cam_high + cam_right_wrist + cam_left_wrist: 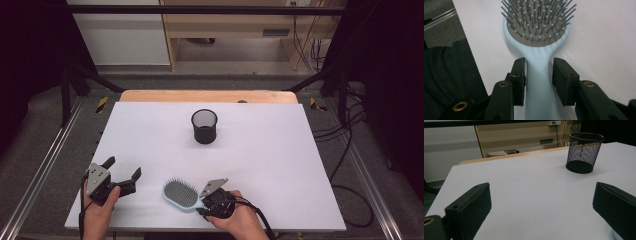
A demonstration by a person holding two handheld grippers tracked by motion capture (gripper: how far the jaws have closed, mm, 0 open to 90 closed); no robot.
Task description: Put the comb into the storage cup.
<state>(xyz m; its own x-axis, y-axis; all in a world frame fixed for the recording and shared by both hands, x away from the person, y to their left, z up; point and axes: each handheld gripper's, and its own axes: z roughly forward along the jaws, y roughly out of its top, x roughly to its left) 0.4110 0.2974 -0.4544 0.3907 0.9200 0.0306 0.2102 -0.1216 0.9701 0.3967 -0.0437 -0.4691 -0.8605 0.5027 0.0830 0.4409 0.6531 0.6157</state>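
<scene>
Hairbrush (537, 75) handle sits between the right tool's (539, 75) jaws at the lower middle of its view; the left pad touches it, the right stands just off, so no clamp yet. Bristles face up, head (179, 194) low centre on the desk (280, 165). Left tool (122, 170), jaws apart, rests lower left. Mesh cup (204, 126) stands centre, probably the destination.

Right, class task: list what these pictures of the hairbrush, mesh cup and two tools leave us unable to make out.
- End of the hairbrush handle: in the high view it lies under the right tool and the hand; in the right gripper view the bottom edge cuts it off.
- Brush head's tip: cut off by the top edge of the right gripper view.
- Inside of the mesh cup: too dark and small in the high view; side-on in the left gripper view.
</scene>
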